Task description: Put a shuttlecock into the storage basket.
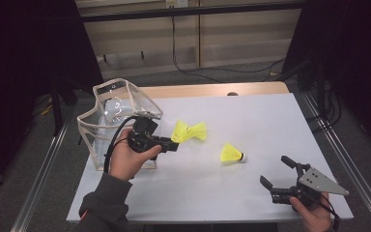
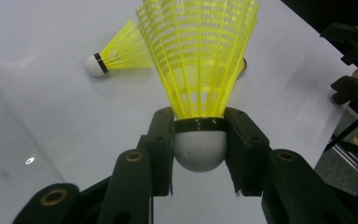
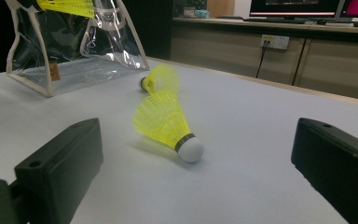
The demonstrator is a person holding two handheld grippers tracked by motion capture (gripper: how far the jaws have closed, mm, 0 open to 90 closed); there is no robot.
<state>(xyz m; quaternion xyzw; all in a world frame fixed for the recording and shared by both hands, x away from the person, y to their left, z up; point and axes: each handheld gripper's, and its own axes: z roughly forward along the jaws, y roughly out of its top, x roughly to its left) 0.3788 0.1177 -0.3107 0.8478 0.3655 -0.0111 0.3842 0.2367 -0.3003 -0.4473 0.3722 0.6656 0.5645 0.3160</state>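
My left gripper (image 1: 173,144) hovers just right of a clear plastic pouch (image 1: 118,113) and is shut on a yellow shuttlecock (image 1: 179,131). In the left gripper view the jaws clamp its white cork (image 2: 200,150), with the skirt fanning upward. A second shuttlecock (image 1: 198,130) lies on the white table (image 1: 251,111) just beyond the held one. A third shuttlecock (image 1: 232,153) rests near the middle. My right gripper (image 1: 275,170) stands open at the front right corner. In the right gripper view its jaws frame that third shuttlecock (image 3: 165,123) from a distance.
The pouch (image 3: 74,46) stands upright with its mouth open at the table's left side, cream-trimmed. A wooden strip runs along the table's far edge (image 1: 212,90). Metal rails flank both sides. Cables lie on the floor behind.
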